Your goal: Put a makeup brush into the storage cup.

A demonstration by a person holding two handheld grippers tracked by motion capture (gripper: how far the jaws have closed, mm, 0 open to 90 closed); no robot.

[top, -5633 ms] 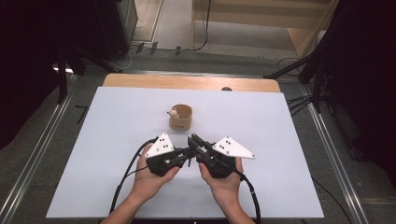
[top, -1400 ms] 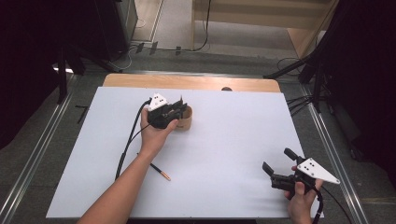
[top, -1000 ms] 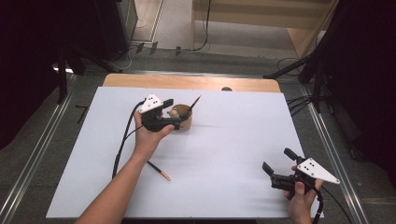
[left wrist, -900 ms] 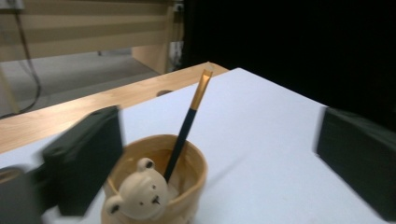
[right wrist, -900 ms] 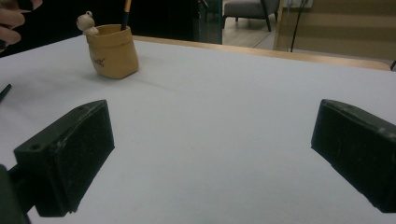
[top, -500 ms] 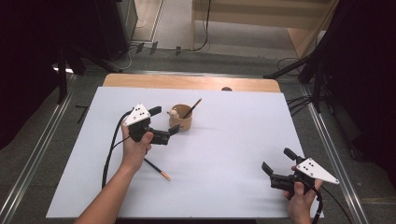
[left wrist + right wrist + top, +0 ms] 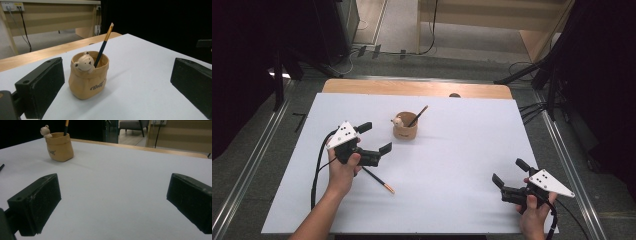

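Two pencils, one pot

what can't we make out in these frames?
- Pencil lower end: hidden inside the holder, left gripper view.
- Holder's printed word: too small in the high view, partly readable in the left gripper view.
- Loose pencil upper end: hidden under the left gripper, high view.

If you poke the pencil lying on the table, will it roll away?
Probably. The loose pencil looks thin, round and stiff, lying flat on the smooth white table, so a sideways poke would likely roll it. An endwise poke would more likely slide it.
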